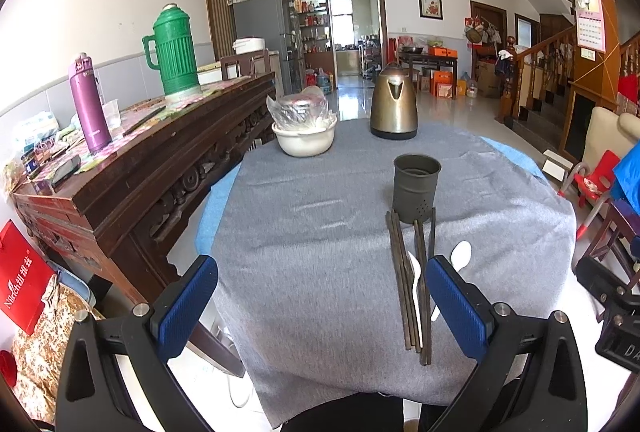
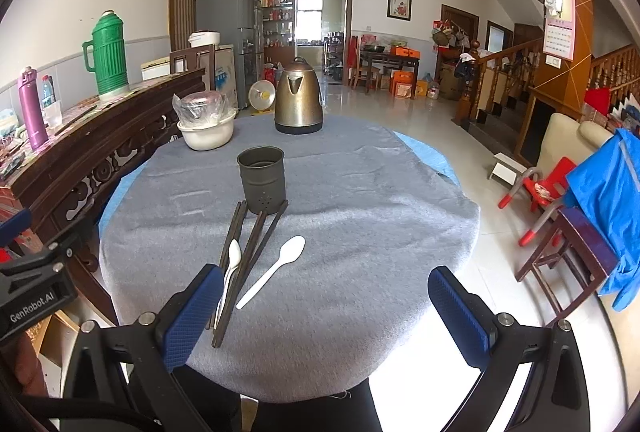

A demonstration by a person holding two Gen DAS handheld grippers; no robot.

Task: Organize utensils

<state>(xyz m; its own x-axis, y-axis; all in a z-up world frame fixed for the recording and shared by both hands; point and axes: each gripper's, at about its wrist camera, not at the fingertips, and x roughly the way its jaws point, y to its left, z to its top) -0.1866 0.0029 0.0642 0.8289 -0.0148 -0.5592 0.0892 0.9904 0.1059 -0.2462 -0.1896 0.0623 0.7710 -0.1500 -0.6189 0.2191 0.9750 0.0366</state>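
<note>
Currently, nothing is being held and the sorting is looking unstarted
Chopsticks: dark chopsticks (image 2: 244, 256) are lying in loose pairs on the grey cloth (image 2: 360, 216), just ahead of the right gripper (image 2: 326, 316) and toward its left finger; far tips are resting at the foot of the holder
Spoons: one white spoon (image 2: 272, 274) is lying ahead of the right gripper between its fingers; a second spoon (image 2: 230, 274) is lying among the chopsticks, touching them
Holder: a dark metal utensil cup (image 2: 262, 178) is standing upright beyond the chopsticks, apparently empty
Right gripper: hanging wide open, low over the near table edge
Left gripper: the left gripper (image 1: 322, 306) is also gaping open, chopsticks lying just inside its right finger (image 1: 456, 306)
Beyond: a brass kettle (image 2: 298, 100) and a white bowl (image 2: 206, 134) are sitting well past the cup
Risks: thin sticks lying flat may be slipping out of a pinch, or several coming up together; nudging the light cup while inserting could be tipping it
</note>
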